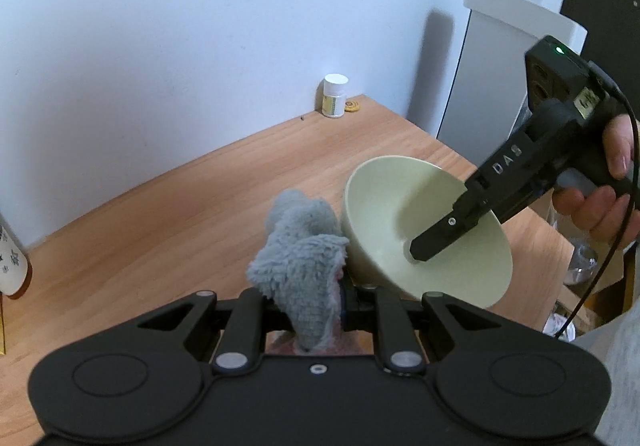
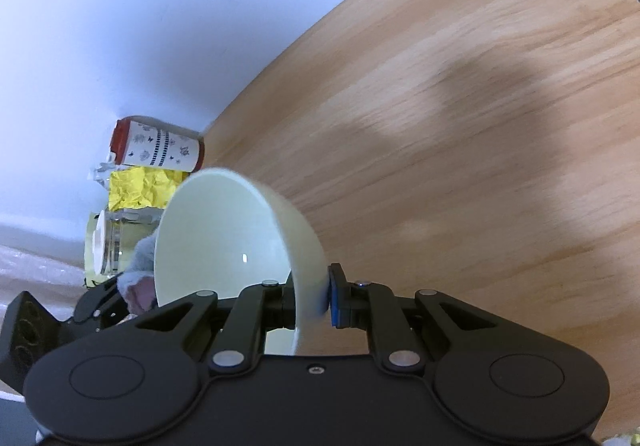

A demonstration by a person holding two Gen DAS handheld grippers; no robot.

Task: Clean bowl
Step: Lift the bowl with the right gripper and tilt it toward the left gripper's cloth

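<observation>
Clamping a fluffy grey cloth [image 1: 298,246], the left gripper [image 1: 320,302] holds it just left of the pale green bowl [image 1: 400,206], seemingly touching its outer wall. Tipped on its side above the wooden table [image 1: 200,206], the bowl is pinched at its rim by the right gripper [image 2: 310,296].

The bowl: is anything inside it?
Inside the bowl only one finger of the right gripper shows, clamping the wall. Otherwise bare; that finger hides part of the bottom.
</observation>
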